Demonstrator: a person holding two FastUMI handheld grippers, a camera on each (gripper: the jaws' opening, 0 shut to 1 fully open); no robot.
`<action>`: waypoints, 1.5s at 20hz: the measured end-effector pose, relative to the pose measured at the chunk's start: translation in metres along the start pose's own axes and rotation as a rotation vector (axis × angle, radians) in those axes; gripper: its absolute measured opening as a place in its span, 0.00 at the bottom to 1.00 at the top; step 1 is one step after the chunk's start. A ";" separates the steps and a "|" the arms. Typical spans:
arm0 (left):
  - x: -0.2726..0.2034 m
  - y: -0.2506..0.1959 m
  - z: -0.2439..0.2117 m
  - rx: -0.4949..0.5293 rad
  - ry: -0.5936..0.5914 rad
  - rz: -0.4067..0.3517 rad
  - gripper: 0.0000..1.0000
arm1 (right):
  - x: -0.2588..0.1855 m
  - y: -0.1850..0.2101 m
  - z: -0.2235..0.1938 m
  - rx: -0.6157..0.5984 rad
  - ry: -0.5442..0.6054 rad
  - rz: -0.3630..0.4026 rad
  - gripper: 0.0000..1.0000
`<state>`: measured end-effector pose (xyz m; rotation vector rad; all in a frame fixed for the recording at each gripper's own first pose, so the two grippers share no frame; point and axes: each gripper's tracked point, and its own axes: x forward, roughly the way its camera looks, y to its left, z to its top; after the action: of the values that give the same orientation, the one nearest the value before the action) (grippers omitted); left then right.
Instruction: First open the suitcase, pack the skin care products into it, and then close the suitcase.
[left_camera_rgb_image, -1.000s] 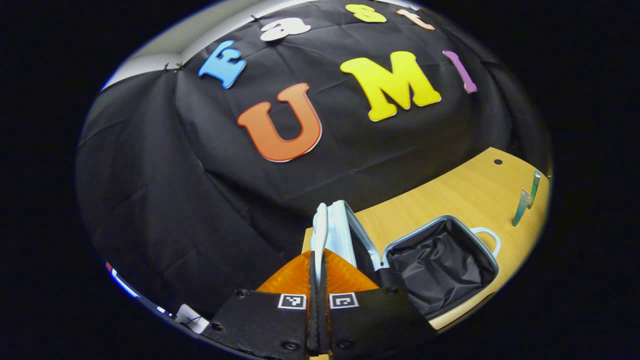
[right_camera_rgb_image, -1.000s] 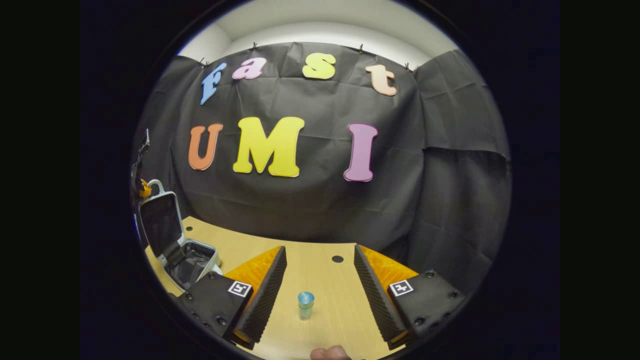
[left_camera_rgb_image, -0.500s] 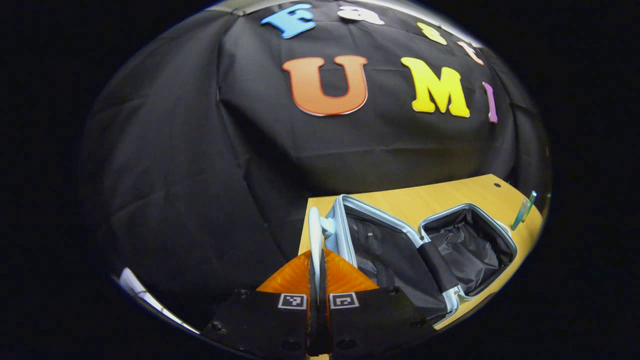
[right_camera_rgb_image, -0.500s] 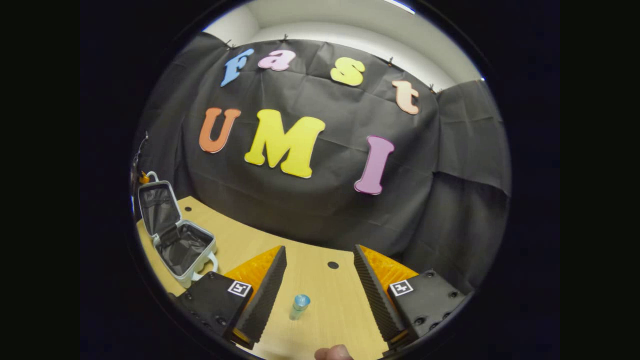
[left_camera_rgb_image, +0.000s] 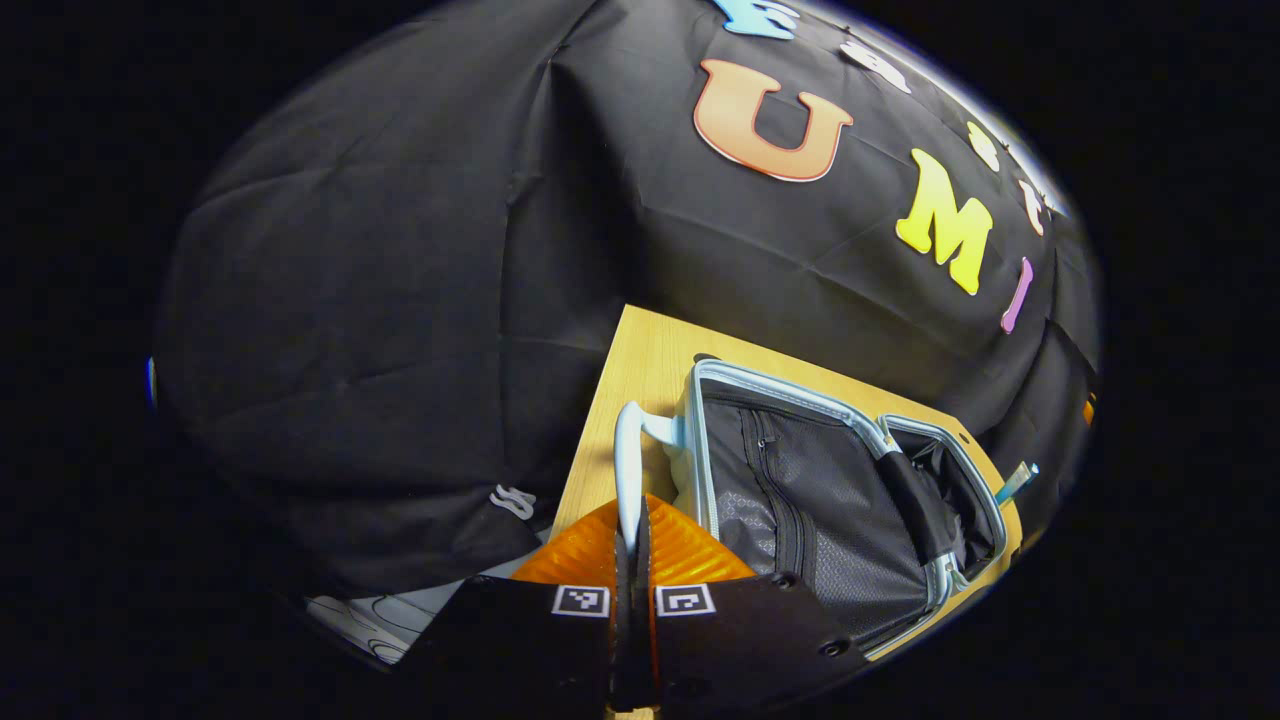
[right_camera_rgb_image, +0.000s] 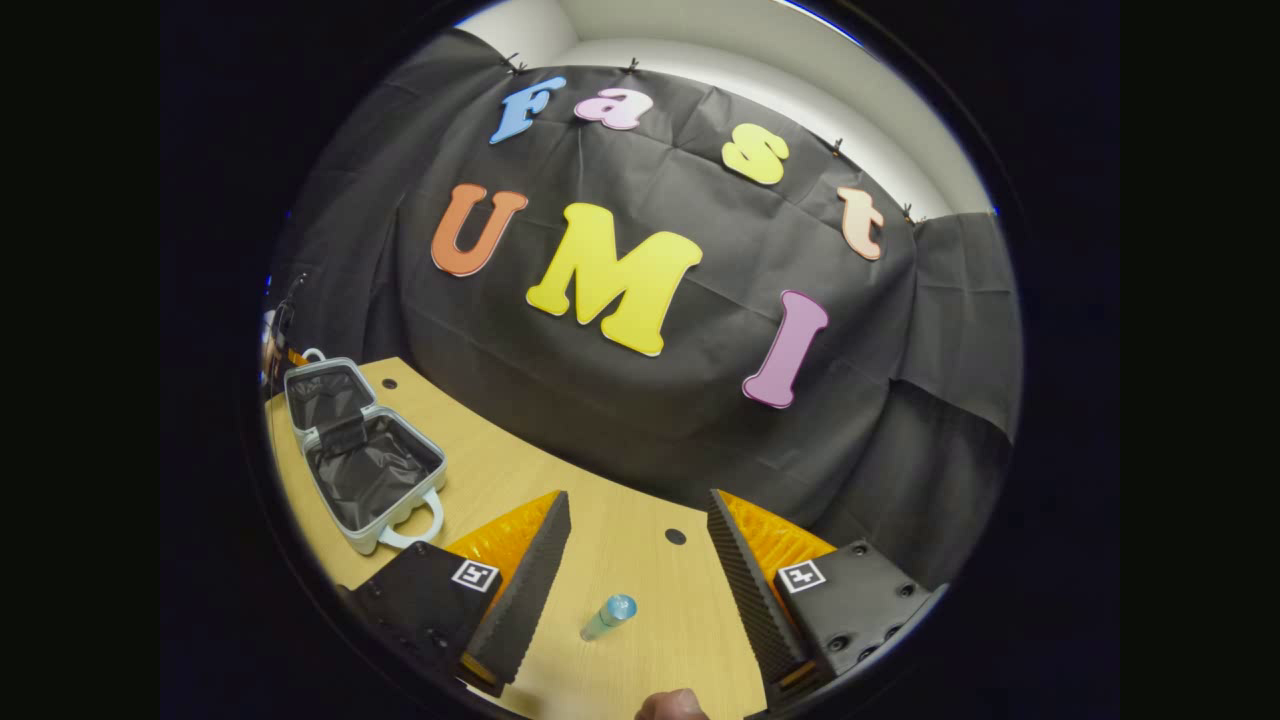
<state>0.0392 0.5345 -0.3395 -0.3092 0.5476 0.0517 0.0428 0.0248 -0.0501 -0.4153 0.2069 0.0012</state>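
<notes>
Left tool (left_camera_rgb_image: 631, 535): clenched on the white handle (left_camera_rgb_image: 627, 470) of the suitcase lid (left_camera_rgb_image: 790, 480), both fingers pressed flat against it.
Suitcase (right_camera_rgb_image: 360, 455): open on the worktop (right_camera_rgb_image: 620, 560); the lid lies right of the left tool's fingers, near flat, its dark lining facing up, with the base half (left_camera_rgb_image: 945, 480) beyond it.
Right tool (right_camera_rgb_image: 637, 590): spread wide and empty, low over the worktop; the suitcase sits well off to its left.
Skin care tube (right_camera_rgb_image: 607, 618): lying tilted on the worktop between the right tool's fingers, touching neither, blue cap pointing away from the tool.
Step in hand: opening the suitcase looks all but done, judged from how far back the lid lies.
Next move: probably letting the handle go once the lid rests, then closing the right tool on the tube and carrying it left to the suitcase.
Hard to make out: whether the lid fully rests on the worktop; the left tool's fingertips hide part of the handle; a slim object at the far right edge of the left gripper view, likely the tube, is too small to tell.
</notes>
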 end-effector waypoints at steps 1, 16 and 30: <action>0.002 0.000 0.002 -0.015 -0.021 -0.010 0.03 | 0.003 0.003 -0.004 0.001 0.010 0.004 0.82; -0.085 -0.064 0.084 0.044 -0.179 -0.035 0.97 | 0.002 0.035 -0.031 0.124 0.078 0.051 0.83; -0.145 -0.386 0.076 0.194 -0.290 0.041 0.98 | -0.032 -0.065 -0.063 0.295 0.018 -0.033 0.84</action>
<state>0.0037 0.1950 -0.0966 -0.0985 0.2683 0.0807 0.0013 -0.0586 -0.0734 -0.1251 0.2138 -0.0649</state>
